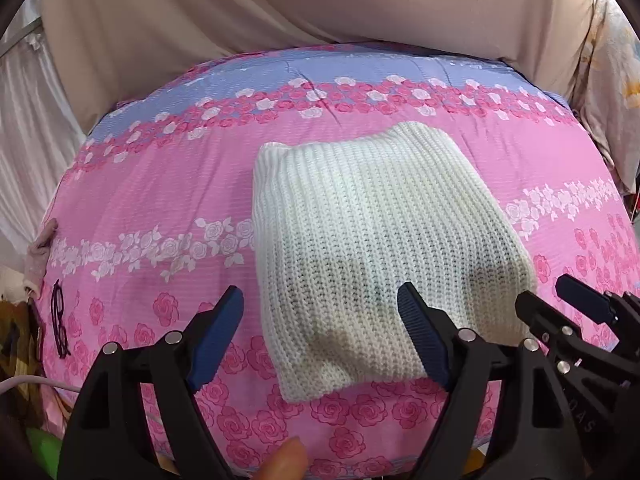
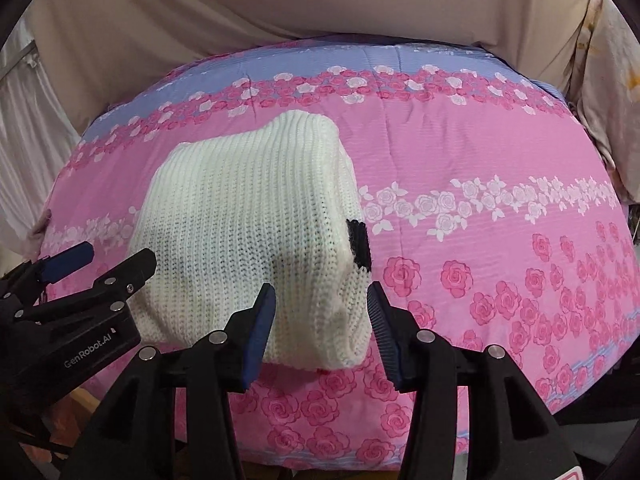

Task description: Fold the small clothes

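Note:
A white ribbed knit garment (image 1: pixel 372 236) lies folded into a rough rectangle on the pink rose-print bed cover (image 1: pixel 160 200). In the right wrist view the knit (image 2: pixel 244 224) shows a black patch (image 2: pixel 359 246) at its right edge. My left gripper (image 1: pixel 320 320) is open and empty, its jaws spread over the knit's near left corner. My right gripper (image 2: pixel 322 312) is open and empty, astride the knit's near right corner. Each gripper shows in the other's view: the right one (image 1: pixel 548 300) and the left one (image 2: pixel 116 260).
Beige sheets (image 1: pixel 280 8) hang behind the bed. Dark-framed glasses (image 1: pixel 59 320) lie at the cover's left edge, near a pinkish cloth (image 1: pixel 40 248). A white cable (image 1: pixel 24 382) runs at lower left. A fingertip (image 1: pixel 286 460) shows at the bottom.

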The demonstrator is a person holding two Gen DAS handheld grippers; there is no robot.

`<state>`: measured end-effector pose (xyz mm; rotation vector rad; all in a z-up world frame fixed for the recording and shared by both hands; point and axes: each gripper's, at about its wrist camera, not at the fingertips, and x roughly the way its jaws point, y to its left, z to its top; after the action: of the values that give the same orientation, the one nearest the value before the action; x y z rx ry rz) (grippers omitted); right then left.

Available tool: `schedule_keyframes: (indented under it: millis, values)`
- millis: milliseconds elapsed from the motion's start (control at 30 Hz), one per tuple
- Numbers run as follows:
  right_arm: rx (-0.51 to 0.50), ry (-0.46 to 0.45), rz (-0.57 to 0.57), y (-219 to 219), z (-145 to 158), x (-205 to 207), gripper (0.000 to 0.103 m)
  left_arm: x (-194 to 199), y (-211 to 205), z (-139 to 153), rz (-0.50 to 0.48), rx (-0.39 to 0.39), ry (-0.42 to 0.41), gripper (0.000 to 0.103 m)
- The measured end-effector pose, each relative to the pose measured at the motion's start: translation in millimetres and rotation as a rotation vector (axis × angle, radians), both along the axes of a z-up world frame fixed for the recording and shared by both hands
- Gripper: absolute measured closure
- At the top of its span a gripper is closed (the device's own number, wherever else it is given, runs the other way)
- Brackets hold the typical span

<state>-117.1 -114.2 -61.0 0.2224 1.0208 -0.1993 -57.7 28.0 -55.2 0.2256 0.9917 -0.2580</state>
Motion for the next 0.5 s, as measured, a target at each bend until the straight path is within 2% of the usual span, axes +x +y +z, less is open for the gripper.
schedule_keyframes:
  millis: [300,500]
  values:
    - [0.010,-0.007,-0.016,-2,1,-10,0.056,-8,7,1,0.060,0.015,-0.009,0.026]
    - [0.015,-0.015,-0.004,5,3,-10,0.056,-15,5,2,0.062,0.039,-0.025,0.027]
